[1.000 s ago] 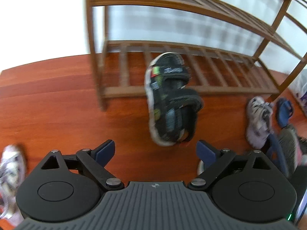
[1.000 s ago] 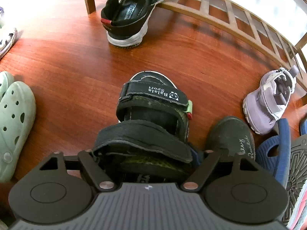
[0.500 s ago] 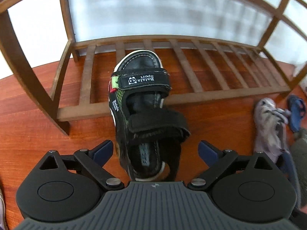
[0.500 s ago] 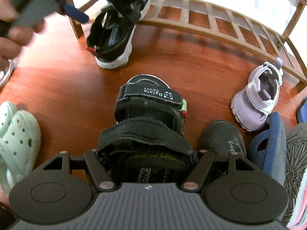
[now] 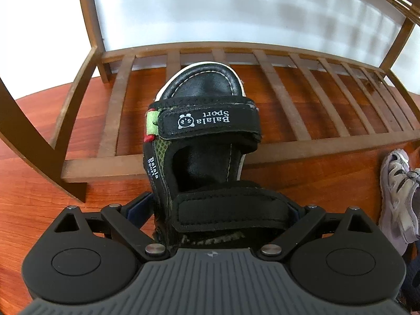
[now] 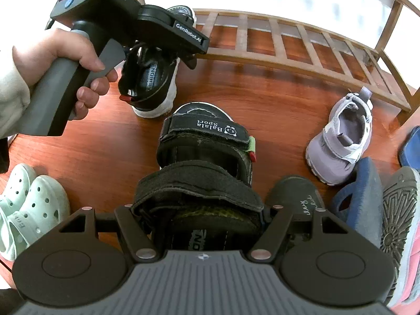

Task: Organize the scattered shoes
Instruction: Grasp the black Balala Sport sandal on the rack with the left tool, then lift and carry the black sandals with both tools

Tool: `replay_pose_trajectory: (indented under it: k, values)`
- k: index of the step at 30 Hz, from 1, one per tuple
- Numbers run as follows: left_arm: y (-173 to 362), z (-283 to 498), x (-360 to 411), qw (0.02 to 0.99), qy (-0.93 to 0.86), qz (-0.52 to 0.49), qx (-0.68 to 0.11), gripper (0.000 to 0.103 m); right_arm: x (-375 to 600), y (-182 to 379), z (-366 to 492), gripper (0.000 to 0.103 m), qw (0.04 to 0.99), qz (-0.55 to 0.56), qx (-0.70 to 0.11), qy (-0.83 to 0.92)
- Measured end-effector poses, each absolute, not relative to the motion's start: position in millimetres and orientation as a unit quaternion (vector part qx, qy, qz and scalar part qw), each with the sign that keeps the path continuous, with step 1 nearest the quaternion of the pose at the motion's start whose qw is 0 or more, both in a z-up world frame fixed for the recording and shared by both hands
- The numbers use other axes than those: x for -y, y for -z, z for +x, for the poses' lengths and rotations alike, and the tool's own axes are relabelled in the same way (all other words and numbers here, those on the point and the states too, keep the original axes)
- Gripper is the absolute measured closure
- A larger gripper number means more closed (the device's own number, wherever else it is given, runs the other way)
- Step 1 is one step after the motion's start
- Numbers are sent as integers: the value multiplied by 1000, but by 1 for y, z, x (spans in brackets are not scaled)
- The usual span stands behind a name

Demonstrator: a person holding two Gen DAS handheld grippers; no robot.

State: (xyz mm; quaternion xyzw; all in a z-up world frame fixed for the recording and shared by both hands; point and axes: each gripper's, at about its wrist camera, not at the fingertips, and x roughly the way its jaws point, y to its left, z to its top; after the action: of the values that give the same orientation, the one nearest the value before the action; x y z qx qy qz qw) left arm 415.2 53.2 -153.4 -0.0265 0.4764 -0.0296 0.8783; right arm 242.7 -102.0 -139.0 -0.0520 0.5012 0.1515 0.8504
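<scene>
Since a second earlier the left gripper [image 5: 221,211] had closed in on the shoe rack [image 5: 262,152] until a black sandal [image 5: 202,141] filled the space between its jaws. That rack stood against the wall, with the sandal's toe lying up on the bottom slats and its heel hanging out over the floor [image 5: 39,197]. Its long axis ran straight away from the gripper, heel nearest. The jaws straddled the heel strap, standing wide and closing; one blue pad showed just beside the heel, and I could not tell whether it pressed. The matching sandal [image 6: 204,157] sat heel-first in the right gripper [image 6: 202,215], whose jaws were clamped narrowly on its heel above the floor, toe towards the rack. Judging by this, the left hand [image 6: 60,71] was the nearer to the rack and needed only a push along the sandal's length.
</scene>
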Motion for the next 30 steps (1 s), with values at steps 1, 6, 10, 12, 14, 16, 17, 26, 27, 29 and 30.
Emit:
replay_pose_trajectory:
  k: [1, 6, 10, 12, 14, 16, 17, 26, 27, 29, 30]
  values:
    - [153, 414, -53, 879, 27, -26, -474, 12, 104, 138, 242, 29, 851, -51, -501, -149]
    - [151, 411, -57, 882, 23, -29, -470, 23, 110, 135, 241, 29, 852, -45, -501, -145]
    - [150, 408, -63, 887, 20, -30, -461, 31, 111, 135, 241, 29, 852, -46, -500, -148]
    - [150, 406, -64, 888, 19, -32, -458, 34, 110, 134, 241, 29, 852, -48, -500, -151]
    - [149, 405, -66, 889, 17, -35, -457, 36, 110, 134, 241, 29, 852, -49, -499, -152]
    - [148, 404, -68, 889, 16, -37, -457, 36, 111, 133, 242, 29, 852, -47, -499, -152]
    - [147, 403, -69, 889, 15, -38, -457, 36, 112, 132, 242, 29, 852, -45, -499, -153]
    - [124, 382, -88, 887, 16, -68, -457, 36, 115, 124, 242, 29, 852, -31, -498, -157]
    - [121, 378, -92, 886, 15, -70, -457, 36, 115, 122, 242, 29, 853, -29, -497, -158]
    - [113, 369, -100, 886, 14, -77, -457, 36, 114, 119, 240, 29, 853, -25, -496, -160]
    - [107, 360, -108, 886, 13, -82, -456, 36, 113, 117, 239, 29, 853, -23, -495, -161]
